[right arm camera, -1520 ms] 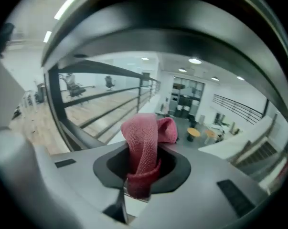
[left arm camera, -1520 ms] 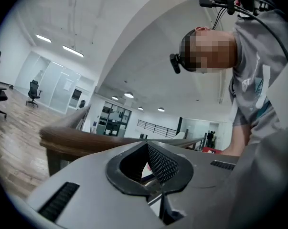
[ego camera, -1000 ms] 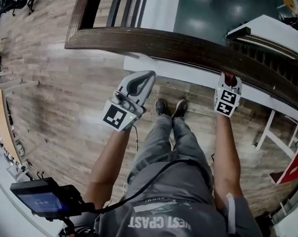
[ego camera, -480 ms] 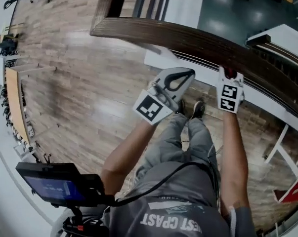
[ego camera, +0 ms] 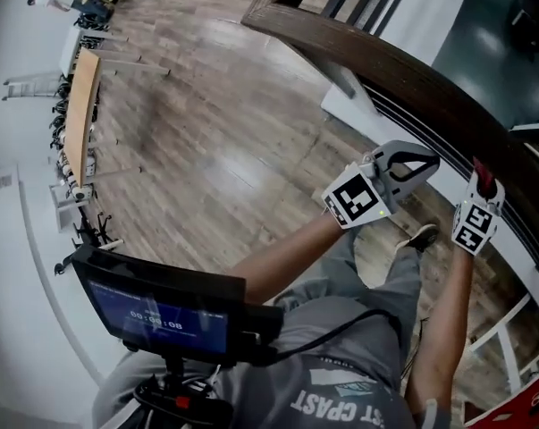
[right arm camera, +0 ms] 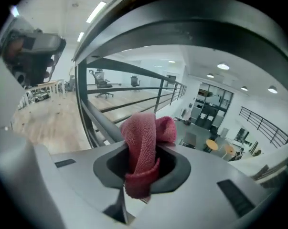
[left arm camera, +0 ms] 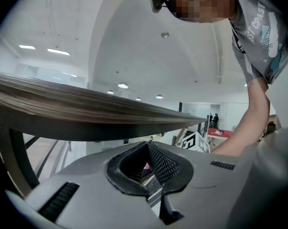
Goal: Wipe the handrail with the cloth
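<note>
Landmark: dark brown curved wooden handrail [ego camera: 403, 79], running from top centre down to the right edge of the head view.

- Left hand-held gripper [left arm camera: 148, 175]: grey, 2 jaws pressed together. Only the diamond-shaped opening between the ribbed pads [left arm camera: 165, 165] stays clear, and nothing is held in it. It sits on the person's side of the handrail and below it, and the rail's underside crosses overhead in the left gripper view. No contact with the rail is visible.
- Right hand-held gripper [right arm camera: 143, 168]: jaws pinching a folded red-pink woven cloth [right arm camera: 141, 142]. 1 fold stands up out of the opening and a shorter end hangs down in front of it.
- Cloth position: directly under the handrail, which arches over it in the right gripper view. In the head view the red tip lies against the rail's near edge, further right along the rail than the left hand-held gripper. Whether cloth and rail touch cannot be told.
- Dark metal bars [right arm camera: 86, 109] run beneath the handrail, behind the cloth.
- Person stands on a pale wood-plank floor [ego camera: 206, 150] on the near side of the handrail, with 1 dark shoe [ego camera: 418, 237] visible below the rail.
- A black screen unit [ego camera: 157, 307] with a lit blue display sits well away from the handrail, at lower left.
</note>
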Action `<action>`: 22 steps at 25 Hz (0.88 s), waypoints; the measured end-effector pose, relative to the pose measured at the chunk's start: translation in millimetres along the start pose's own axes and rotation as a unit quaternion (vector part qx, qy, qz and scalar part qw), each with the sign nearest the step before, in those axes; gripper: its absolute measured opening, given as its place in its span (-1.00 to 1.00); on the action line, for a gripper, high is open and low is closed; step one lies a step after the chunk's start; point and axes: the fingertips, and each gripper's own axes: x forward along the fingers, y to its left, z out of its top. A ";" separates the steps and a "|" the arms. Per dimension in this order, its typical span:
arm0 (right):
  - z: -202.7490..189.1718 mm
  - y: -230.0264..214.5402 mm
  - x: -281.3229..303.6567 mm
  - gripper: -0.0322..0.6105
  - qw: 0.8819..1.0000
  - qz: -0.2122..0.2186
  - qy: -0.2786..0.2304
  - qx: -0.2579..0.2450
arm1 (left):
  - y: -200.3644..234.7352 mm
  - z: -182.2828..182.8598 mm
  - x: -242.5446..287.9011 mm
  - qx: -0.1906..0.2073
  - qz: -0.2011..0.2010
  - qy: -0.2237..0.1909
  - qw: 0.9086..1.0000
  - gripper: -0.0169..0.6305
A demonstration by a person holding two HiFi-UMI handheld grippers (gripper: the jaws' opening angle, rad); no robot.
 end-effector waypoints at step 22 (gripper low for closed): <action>-103.8 -200.0 -80.4 -0.70 0.998 -0.043 0.006 0.040 | -133.7 -1.9 65.7 -0.062 0.038 0.016 0.997 -0.95</action>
